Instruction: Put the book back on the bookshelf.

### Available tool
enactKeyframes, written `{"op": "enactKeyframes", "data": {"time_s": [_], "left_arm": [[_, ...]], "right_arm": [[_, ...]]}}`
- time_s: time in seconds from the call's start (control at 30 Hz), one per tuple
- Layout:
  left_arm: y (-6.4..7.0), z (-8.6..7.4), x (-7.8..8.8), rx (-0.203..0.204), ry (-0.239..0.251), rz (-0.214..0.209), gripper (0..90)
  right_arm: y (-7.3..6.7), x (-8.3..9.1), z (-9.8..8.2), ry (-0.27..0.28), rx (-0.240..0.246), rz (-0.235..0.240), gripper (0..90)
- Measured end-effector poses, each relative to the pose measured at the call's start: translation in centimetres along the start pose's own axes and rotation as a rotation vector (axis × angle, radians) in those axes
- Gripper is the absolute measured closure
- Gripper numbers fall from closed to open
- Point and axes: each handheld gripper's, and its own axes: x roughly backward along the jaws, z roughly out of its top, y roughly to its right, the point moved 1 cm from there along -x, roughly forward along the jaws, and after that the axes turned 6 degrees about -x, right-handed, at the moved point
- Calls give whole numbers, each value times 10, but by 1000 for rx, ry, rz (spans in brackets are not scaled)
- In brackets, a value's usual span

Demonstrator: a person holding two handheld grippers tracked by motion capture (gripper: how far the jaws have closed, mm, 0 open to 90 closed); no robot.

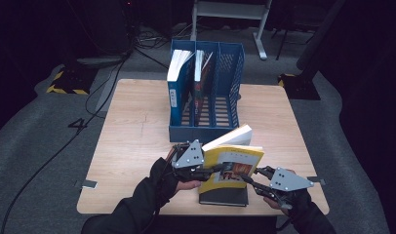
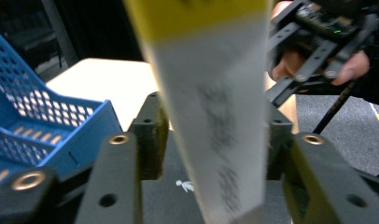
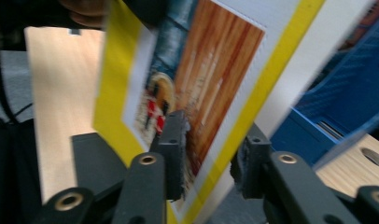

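Closest to the camera in the high view, the person's left sleeve [image 1: 137, 204] comes in over the near edge of the table [image 1: 132, 136]. It carries the left gripper [image 1: 216, 170], whose jaws are pressed on either side of the spine edge of the yellow book [image 1: 235, 161]; in the left gripper view the pads meet the book [image 2: 215, 116] on both flanks. The book is tipped up off a black book [image 1: 223, 196] that lies flat by the table's near edge. Its cover faces the person and its white page block leans toward the far right.

On the right, the right gripper [image 1: 247, 179] has the book's lower corner between its jaws. They stand slightly apart, with a sliver of gap at one pad in the right gripper view (so the left hand seems to bear the weight).

The blue file rack [image 1: 206, 131] stands just beyond the book, straight away from the person. Its left slot holds a blue-spined book [image 1: 175, 83], its middle slot a dark-covered book [image 1: 202, 73], and its right slot [image 1: 230, 92] holds nothing. That free slot lies almost directly behind the raised book. By my judgement, the book must be stood upright, its long axis turned along the slot, and carried forward.
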Motion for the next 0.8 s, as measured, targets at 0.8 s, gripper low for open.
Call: {"op": "enactKeyframes", "data": {"time_s": [0.8], "left_arm": [[-9,30,-19,-38,21,-44,623]], "right_arm": [[20,-8,-12,-43,-59,-128,542]]}}
